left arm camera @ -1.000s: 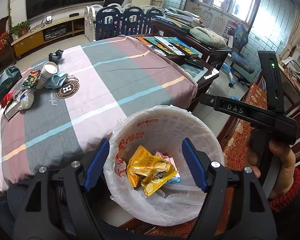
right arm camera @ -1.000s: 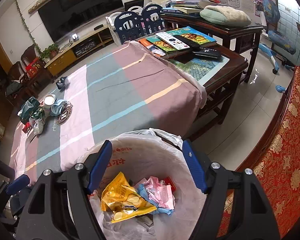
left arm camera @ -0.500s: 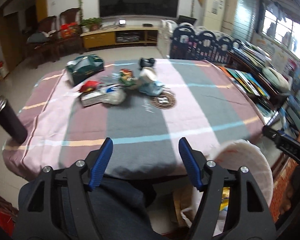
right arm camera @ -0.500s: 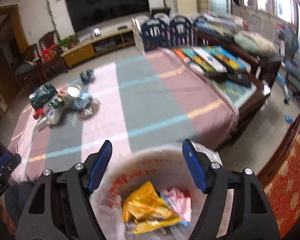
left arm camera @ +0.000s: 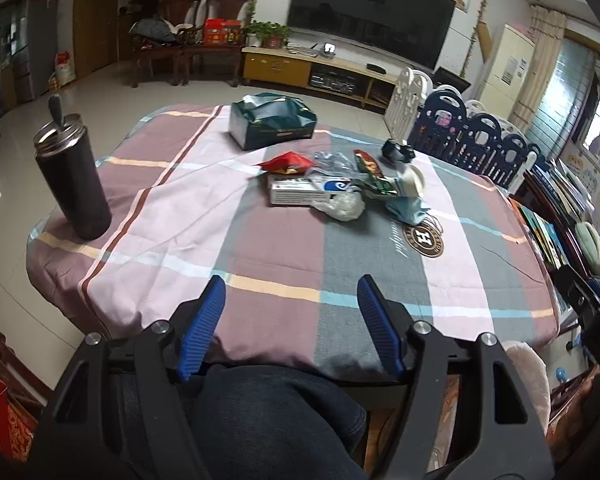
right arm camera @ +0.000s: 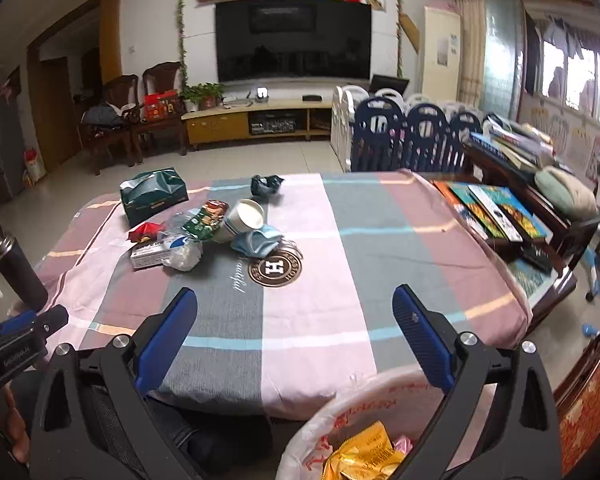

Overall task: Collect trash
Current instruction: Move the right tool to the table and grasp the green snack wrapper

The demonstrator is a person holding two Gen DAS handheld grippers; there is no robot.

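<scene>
Trash lies in a heap at the table's far side: a white box (left arm camera: 300, 192), a red wrapper (left arm camera: 286, 162), a crumpled clear bag (left arm camera: 340, 206), a green snack packet (right arm camera: 204, 216), a paper cup (right arm camera: 244, 216) and a blue face mask (right arm camera: 256, 242). A lined white bin (right arm camera: 364, 412) with a yellow snack bag (right arm camera: 364, 460) in it stands below the table's near edge. My left gripper (left arm camera: 290, 292) is open over the near edge, well short of the heap. My right gripper (right arm camera: 294, 296) hovers above the bin's rim, its jaws opening with nothing between them.
A striped cloth covers the table (left arm camera: 260, 248). A black flask (left arm camera: 74, 184) stands at its left corner and a green tissue box (left arm camera: 272, 124) at the far side. A dark crumpled bag (right arm camera: 266, 184) lies beyond the cup. A person's knee (left arm camera: 268, 408) sits under the left gripper. Books (right arm camera: 496, 208) lie on a side table at right.
Both grippers have swung up from over the bin to face the table and the trash heap. The right gripper's jaws have spread wider. The left gripper's jaws look much the same.
</scene>
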